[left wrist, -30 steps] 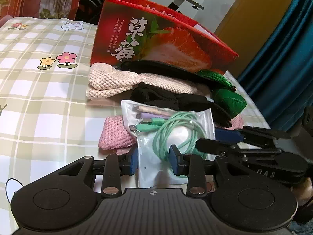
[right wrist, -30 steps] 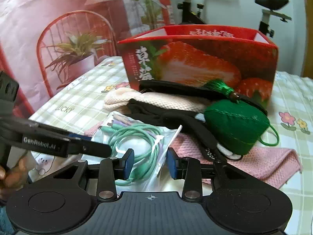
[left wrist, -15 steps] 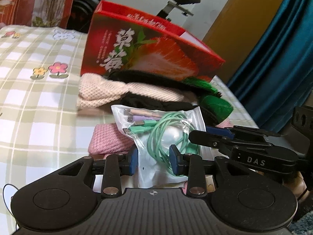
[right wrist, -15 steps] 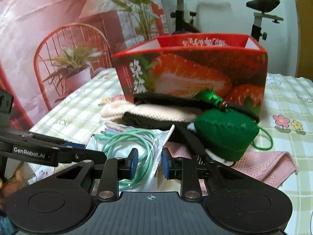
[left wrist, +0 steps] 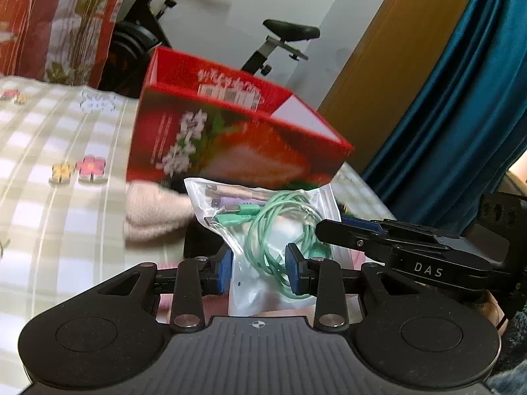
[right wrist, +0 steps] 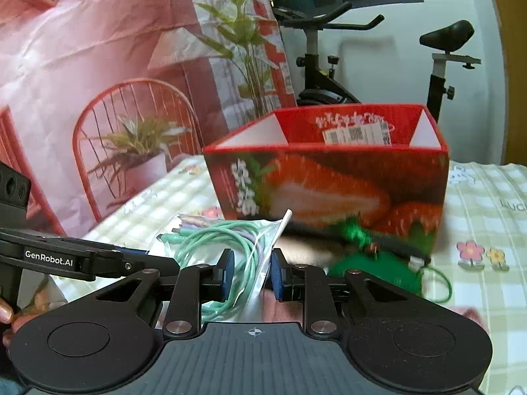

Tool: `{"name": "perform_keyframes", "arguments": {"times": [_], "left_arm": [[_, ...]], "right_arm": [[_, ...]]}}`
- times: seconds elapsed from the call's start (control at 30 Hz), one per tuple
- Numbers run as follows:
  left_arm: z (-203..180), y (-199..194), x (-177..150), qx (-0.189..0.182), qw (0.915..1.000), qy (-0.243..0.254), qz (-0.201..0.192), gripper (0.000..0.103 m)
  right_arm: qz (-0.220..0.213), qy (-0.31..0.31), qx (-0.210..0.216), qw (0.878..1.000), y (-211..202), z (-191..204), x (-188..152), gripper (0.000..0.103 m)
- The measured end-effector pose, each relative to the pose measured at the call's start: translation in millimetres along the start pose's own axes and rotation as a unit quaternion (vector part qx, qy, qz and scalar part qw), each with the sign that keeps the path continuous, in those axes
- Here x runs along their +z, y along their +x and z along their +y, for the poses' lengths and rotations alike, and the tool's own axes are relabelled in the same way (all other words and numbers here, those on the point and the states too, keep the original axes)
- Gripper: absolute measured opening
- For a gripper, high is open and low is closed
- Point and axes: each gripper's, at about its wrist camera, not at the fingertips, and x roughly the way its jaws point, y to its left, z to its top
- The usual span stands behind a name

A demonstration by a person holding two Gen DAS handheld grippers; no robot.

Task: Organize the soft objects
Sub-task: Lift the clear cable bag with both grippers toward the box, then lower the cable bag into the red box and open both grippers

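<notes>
A clear zip bag of coiled mint-green cables stands upright in front of the red strawberry box. A cream knit cloth and a green pouch lie at the box's base.

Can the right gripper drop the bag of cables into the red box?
Probably yes. The right gripper pinches the bag of cables, and the red box right behind is open on top.

Cable bag now lifted off cloth pile, held up betw both grippers; right gripper pads narrowed onto bag edge.
</notes>
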Motion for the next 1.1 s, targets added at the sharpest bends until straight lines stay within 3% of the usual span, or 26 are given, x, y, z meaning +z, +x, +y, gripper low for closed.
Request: {"name": "perform_keyframes", "arguments": {"times": [0.4, 0.47, 0.7, 0.9, 1.1], "left_arm": [[-17.3, 8.3, 92.4, 0.003, 0.9973, 0.024, -0.069, 0.035], [-13.7, 21.2, 107.9, -0.005, 0.9979, 0.013, -0.063, 0.035], [-10.8, 67.0, 147.8, 0.021, 0.9979, 0.024, -0.056, 0.035], [-13.9, 95.3, 155.3, 0.054, 0.9970, 0.036, -0.044, 0.035], [-20.9, 125.3, 145.4, 0.064, 0.9970, 0.038, 0.018, 0.035]], "right_arm": [[-0.067, -0.036, -0.003, 0.997, 6.9, -20.8, 86.6, 0.021], [-0.070, -0.061, -0.025, 0.995, 15.8, -23.8, 97.8, 0.021], [-0.093, -0.095, -0.065, 0.989, 52.7, -45.1, 124.1, 0.021], [-0.073, -0.103, -0.095, 0.987, 85.7, -69.5, 130.6, 0.021], [-0.045, -0.093, -0.121, 0.987, 101.6, -89.2, 118.0, 0.020]]}}
